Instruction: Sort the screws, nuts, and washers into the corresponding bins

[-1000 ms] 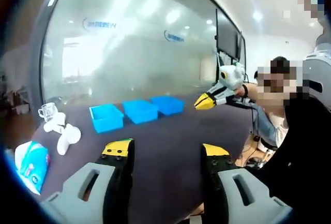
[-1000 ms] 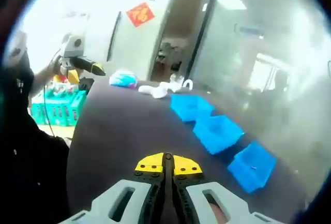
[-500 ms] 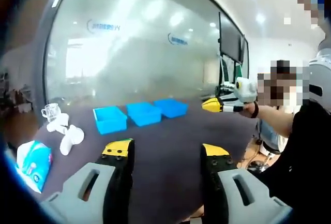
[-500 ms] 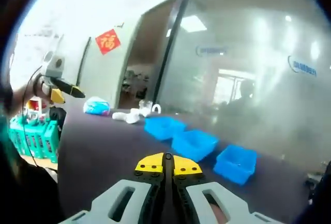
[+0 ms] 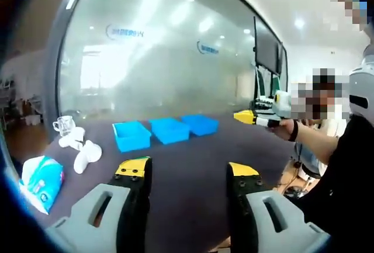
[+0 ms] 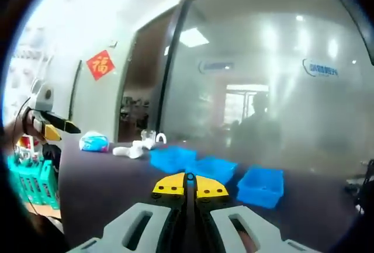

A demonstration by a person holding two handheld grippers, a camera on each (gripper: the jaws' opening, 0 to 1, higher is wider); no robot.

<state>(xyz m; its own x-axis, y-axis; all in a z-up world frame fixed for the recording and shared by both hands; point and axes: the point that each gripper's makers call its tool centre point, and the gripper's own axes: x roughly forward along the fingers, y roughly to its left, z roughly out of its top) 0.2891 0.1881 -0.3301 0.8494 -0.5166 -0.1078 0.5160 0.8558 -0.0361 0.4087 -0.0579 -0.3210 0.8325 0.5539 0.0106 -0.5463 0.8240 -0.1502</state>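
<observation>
Three blue bins (image 5: pixel 170 130) stand in a row on the dark table (image 5: pixel 187 148), far ahead of my left gripper (image 5: pixel 187 170). Its jaws are open with nothing between them. My right gripper (image 5: pixel 255 117) is held in the air at the right of the left gripper view, beyond the table's end. In the right gripper view my right gripper (image 6: pixel 188 186) is shut with nothing seen in it, and the bins (image 6: pixel 211 168) lie just past its tips. The left gripper (image 6: pixel 61 129) shows at the far left. I see no screws, nuts or washers.
White plastic pieces (image 5: pixel 86 153), a glass cup (image 5: pixel 64 125) and a blue-and-white packet (image 5: pixel 41 177) lie at the table's left end. A person (image 5: pixel 345 165) stands at the right. A green crate (image 6: pixel 29 186) sits beside the table. A glass wall is behind.
Both views have tilted, so the bins sit lower in the right gripper view. In the left gripper view the right gripper has drifted right and levelled out. Jaw states are unchanged.
</observation>
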